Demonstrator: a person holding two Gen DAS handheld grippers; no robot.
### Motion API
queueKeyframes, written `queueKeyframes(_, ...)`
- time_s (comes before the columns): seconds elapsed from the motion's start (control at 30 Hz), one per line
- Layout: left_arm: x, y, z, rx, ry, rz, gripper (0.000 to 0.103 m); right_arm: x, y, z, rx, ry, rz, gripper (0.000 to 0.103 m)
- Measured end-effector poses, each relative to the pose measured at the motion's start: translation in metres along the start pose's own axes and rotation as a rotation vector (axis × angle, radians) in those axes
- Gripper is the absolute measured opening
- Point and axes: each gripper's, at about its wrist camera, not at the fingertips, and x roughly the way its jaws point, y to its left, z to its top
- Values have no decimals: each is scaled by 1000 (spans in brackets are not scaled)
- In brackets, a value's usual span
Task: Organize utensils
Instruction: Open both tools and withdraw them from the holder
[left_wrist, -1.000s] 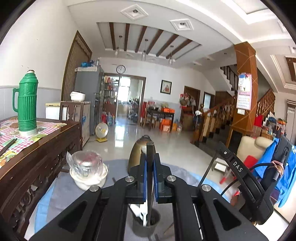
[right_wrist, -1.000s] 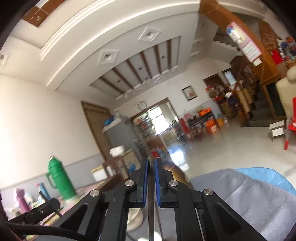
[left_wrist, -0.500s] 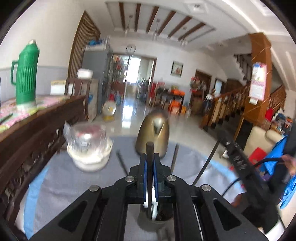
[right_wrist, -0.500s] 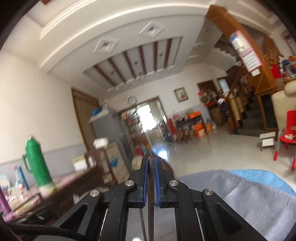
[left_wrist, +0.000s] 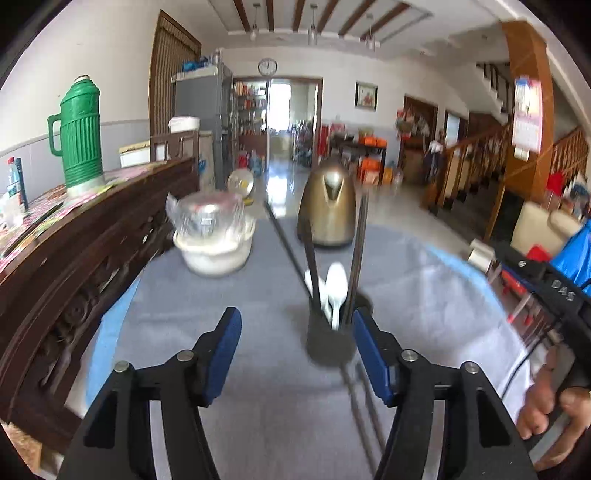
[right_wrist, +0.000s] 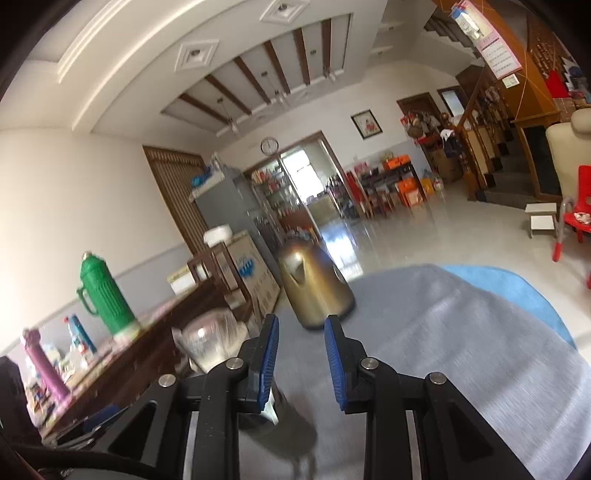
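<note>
Left gripper (left_wrist: 295, 343) wide, right gripper (right_wrist: 300, 354) parted, both empty; kettle (left_wrist: 327, 206), covered bowl (left_wrist: 214, 240) behind holder (left_wrist: 330, 341)

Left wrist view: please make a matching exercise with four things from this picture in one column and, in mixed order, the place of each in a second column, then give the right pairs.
Things:
1. green ribbed plastic thermos
2. white plastic spoons
3. bronze metal kettle
4. white bowl covered with clear plastic

Places:
A. on the grey cloth behind the dark utensil cup
B. on the dark wooden sideboard at left
C. standing in the dark utensil cup with dark chopsticks
D. on the grey cloth, left of the kettle

Pairs: 1-B, 2-C, 3-A, 4-D
</note>
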Motion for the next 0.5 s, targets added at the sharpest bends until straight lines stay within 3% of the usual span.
queueKeyframes(0.17,-14,-15,-23,24,64,39,66,-35,-17,-29,-41,89,-39,28)
queueKeyframes(0.5,-67,-34,-38,95,17,103,72,-92,-23,-53,-32,146,-47,28)
